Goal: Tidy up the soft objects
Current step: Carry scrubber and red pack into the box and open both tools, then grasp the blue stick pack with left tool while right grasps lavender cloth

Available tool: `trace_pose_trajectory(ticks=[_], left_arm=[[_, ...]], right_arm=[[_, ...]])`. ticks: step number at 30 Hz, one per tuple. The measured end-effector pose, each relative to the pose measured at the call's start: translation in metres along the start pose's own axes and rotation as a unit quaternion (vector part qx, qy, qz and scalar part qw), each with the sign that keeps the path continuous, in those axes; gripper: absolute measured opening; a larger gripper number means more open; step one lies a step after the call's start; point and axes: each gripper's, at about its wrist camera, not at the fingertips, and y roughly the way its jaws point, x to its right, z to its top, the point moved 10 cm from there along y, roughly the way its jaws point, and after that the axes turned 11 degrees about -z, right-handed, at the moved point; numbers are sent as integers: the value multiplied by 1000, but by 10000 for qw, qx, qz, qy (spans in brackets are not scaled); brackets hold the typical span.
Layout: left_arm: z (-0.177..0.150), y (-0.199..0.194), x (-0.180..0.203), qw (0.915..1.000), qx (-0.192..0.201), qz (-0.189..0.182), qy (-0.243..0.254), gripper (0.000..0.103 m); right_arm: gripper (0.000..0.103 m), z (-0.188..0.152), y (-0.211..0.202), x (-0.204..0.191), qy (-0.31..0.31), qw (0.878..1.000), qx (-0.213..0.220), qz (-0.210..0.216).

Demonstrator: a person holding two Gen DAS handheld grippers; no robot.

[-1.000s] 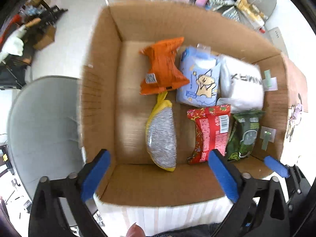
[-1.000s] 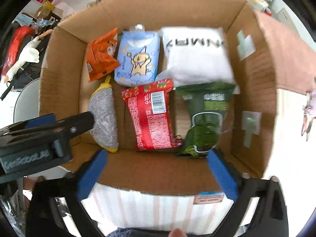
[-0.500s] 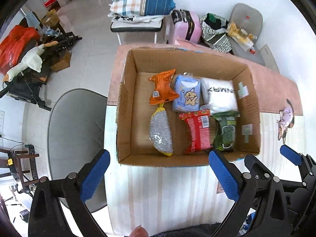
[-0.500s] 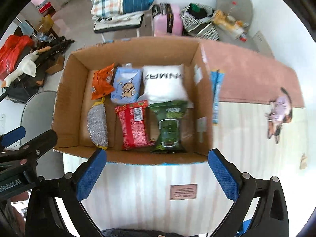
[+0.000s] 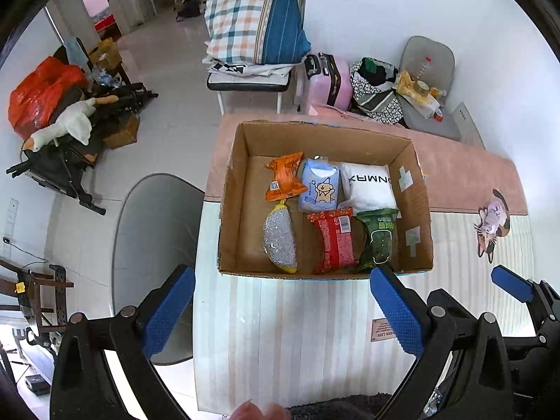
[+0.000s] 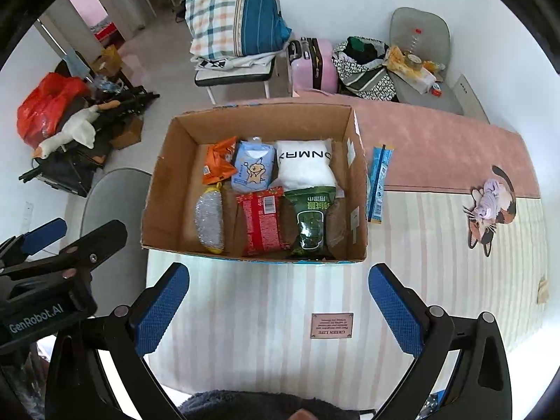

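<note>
An open cardboard box (image 5: 414, 220) (image 6: 357, 189) stands on the striped table. Inside lie an orange packet (image 5: 283, 182), a light blue tissue pack (image 5: 318, 189), a white pack (image 5: 369, 185), a silver scrubber (image 5: 280, 241), a red packet (image 5: 334, 241) and a green packet (image 5: 379, 241). The same items show in the right wrist view, with the red packet (image 6: 262, 222) in the middle. A blue stick packet (image 6: 378, 182) lies on the table right of the box. My left gripper (image 5: 280, 311) and right gripper (image 6: 278, 308) are both open and empty, high above the table in front of the box.
A cat print (image 6: 490, 206) marks the tablecloth at right. A small label (image 6: 331, 325) lies on the cloth near me. A grey chair (image 5: 154, 255) stands left of the table. Bedding on a bench (image 5: 252, 35), a pink suitcase (image 5: 329, 84) and bags are behind.
Both grippers have pulled up and back from the box, which now looks much smaller. The items in the box have not moved. Both stay open.
</note>
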Motion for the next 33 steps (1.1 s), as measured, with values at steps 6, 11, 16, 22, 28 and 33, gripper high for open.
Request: trace_pose_trajectory(ticks=[6,11,16,22,28,33], left_arm=[[5,-4,24,9999,37,88,127,102],[27,8,79,9986,45,61,515,102],[62,61,171,9920,-211,48,1247,102],[83,172,261,9716,-1345,83,1943,102],[80,302,280,9426,-2779,328,1822,102],[79,364,267,9341,-3263,439,1382,102]], right_arm=[[103,-2,-3,12,87,9997,15,213],[103,-1,12,60,429,9985,-164,309],[103,-3,40,157,1066,9934,-416,9],[103,-6,100,295,1849,9788,-807,-366],[103,4,175,395,2140,9669,-1307,-473],[103,18,224,448,2298,9596,-1565,-438]])
